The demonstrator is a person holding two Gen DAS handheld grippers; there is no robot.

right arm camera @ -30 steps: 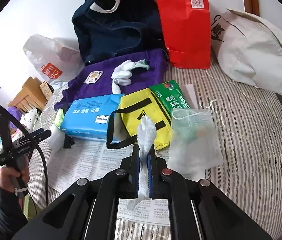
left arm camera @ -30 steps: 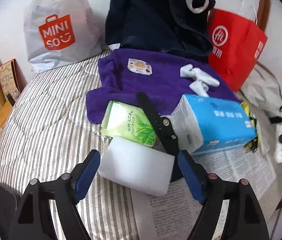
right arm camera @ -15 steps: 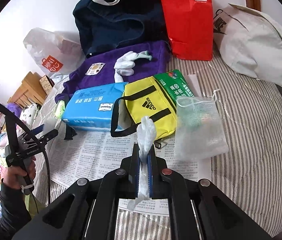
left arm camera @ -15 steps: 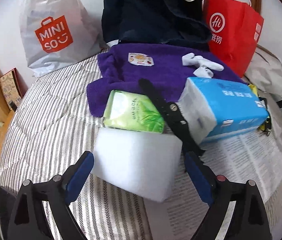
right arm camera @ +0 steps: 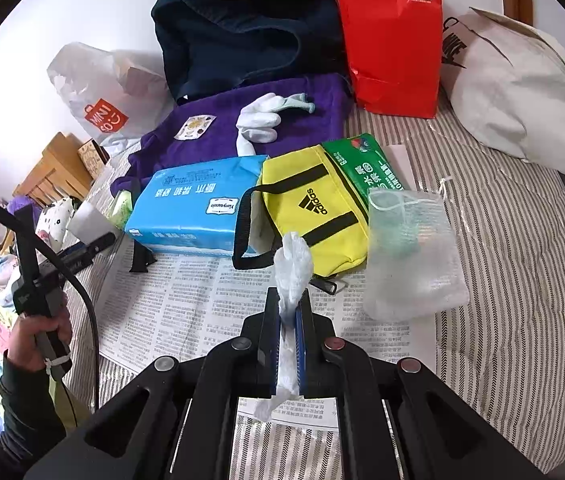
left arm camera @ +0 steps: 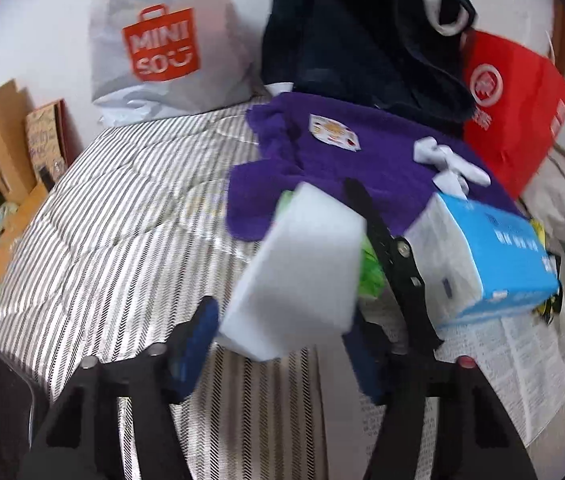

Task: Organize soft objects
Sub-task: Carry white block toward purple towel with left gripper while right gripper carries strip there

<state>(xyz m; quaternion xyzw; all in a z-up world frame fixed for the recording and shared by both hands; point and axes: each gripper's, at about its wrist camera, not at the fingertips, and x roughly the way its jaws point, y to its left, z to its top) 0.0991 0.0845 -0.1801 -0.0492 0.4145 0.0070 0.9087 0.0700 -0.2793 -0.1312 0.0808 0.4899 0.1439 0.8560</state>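
While the left gripper (left arm camera: 282, 344) has just been closing, its blue pads clamp the white foam block (left arm camera: 298, 276), which sits tilted between them, raised above the striped bedcover (left arm camera: 122, 248). Relative to the blue tissue pack (left arm camera: 494, 264), the block is to the left, in front of the green tissue packet (left arm camera: 368, 276) and the purple towel (left arm camera: 362, 160). The right gripper (right arm camera: 288, 332) is closed tight on a crumpled white plastic bag (right arm camera: 292, 268), held over the newspaper (right arm camera: 186, 304) just in front of the yellow pouch (right arm camera: 314, 208), which lies to the right of the tissue pack.

Hazards, as judged:
- Foam block: the pads appear to grip only its near end. A fast swing could pivot it out of the grip or knock the tissue pack.
- Plastic bag: thin film is pinched by a small fold. A sharp pull could slide it free.
- Black strap (left arm camera: 386, 256) beside the tissue pack: it lies close to the left gripper's right finger and could snag.
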